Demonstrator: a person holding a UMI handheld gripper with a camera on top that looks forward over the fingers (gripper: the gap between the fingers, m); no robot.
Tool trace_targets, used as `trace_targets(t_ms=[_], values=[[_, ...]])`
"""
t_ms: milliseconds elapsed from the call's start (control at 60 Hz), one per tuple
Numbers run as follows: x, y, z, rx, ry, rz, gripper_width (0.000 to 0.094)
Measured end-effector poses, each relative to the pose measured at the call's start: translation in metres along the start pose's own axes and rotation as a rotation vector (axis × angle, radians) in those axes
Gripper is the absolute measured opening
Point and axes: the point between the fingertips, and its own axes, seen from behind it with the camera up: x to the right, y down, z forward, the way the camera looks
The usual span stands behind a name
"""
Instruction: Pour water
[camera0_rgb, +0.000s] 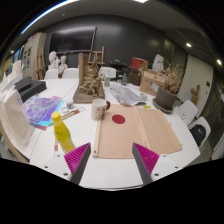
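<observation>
A yellow bottle (62, 133) with a yellow cap stands on the white table (105, 172), ahead of my left finger. A white mug (99, 108) stands further back, at the far left corner of a tan mat (135, 130). A small red disc (118, 119) lies on the mat beside the mug. My gripper (112, 160) is open and empty, its two magenta pads (146, 158) wide apart above the mat's near edge. Nothing stands between the fingers.
A colourful sheet (42, 111) and papers lie left of the bottle. Papers (125, 94) and a dark object (164, 99) lie further back on the table. Chairs (198, 128) stand at the right. Wooden easels (93, 68) and shelves fill the far room.
</observation>
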Motion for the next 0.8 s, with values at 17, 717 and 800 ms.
trace_targets(t_ms=[17,717,800], values=[[-0.002,0.001,0.000,-0.001,-0.006,-0.001,0.0859],[-0.192,0.021,0.111,0.196,-0.204,0.042,0.0781],[-0.200,0.023,0.132,0.193,-0.191,0.057,0.0686]])
